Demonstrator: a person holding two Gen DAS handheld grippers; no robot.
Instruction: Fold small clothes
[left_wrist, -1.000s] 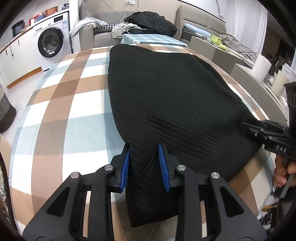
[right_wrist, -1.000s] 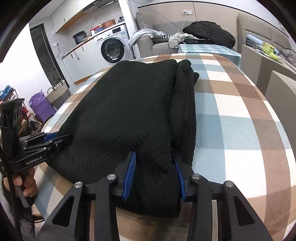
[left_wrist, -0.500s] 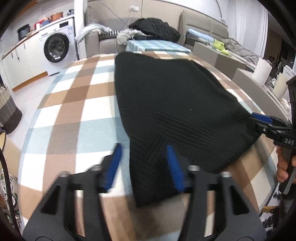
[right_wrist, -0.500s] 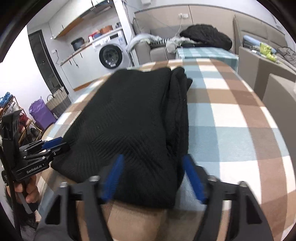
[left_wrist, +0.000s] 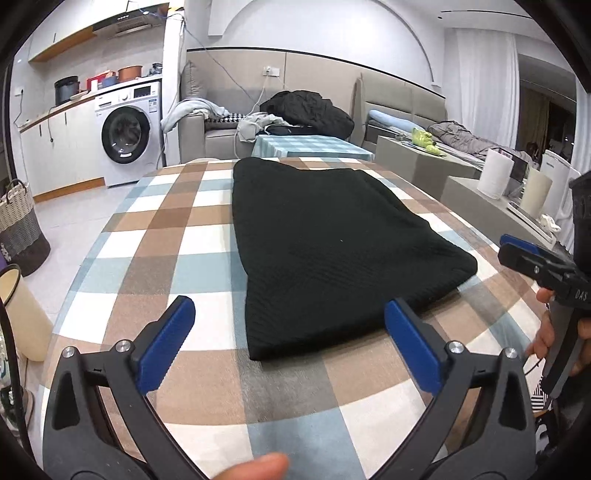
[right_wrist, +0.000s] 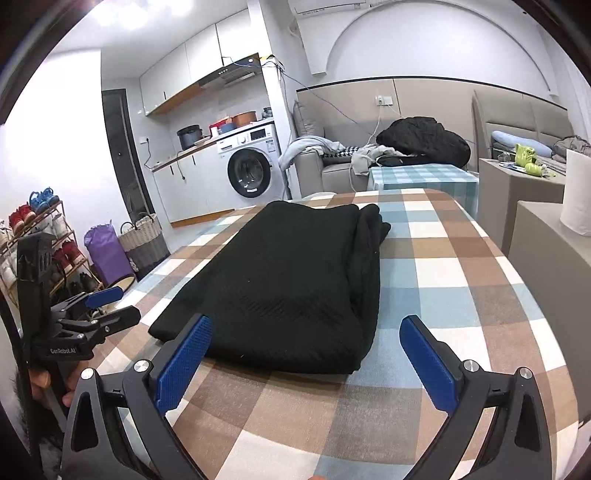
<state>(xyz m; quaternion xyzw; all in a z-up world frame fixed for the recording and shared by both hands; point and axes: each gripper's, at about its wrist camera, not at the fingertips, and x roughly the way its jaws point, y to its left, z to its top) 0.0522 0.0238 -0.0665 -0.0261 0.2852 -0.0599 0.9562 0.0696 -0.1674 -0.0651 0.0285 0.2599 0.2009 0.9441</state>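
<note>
A black knit garment (left_wrist: 325, 240) lies folded flat, lengthwise, on the checked tablecloth (left_wrist: 166, 236). My left gripper (left_wrist: 290, 308) hangs just before its near left corner, and its jaws are opening wide. The blue pads (left_wrist: 166, 343) touch no cloth. My right gripper (right_wrist: 306, 322) stands before the near right corner of the garment (right_wrist: 295, 280), jaws likewise opening, with nothing pressed between them. Each gripper shows in the other's view: the right gripper (left_wrist: 517, 254) at the right edge, the left gripper (right_wrist: 110, 306) at the left edge, each in a person's hand.
The table (right_wrist: 443, 277) ends close behind both grippers. Grey counters with paper rolls (left_wrist: 495, 179) run along its right side. Past the far end are a smaller checked table (left_wrist: 306, 146) and a sofa with clothes. A washing machine (left_wrist: 127, 134), baskets (left_wrist: 18, 229) and a cream bin (left_wrist: 18, 314) stand left.
Both grippers let go of the garment's near edge, opened wide and drew back and up. The garment's near end now lies flat on the table.
</note>
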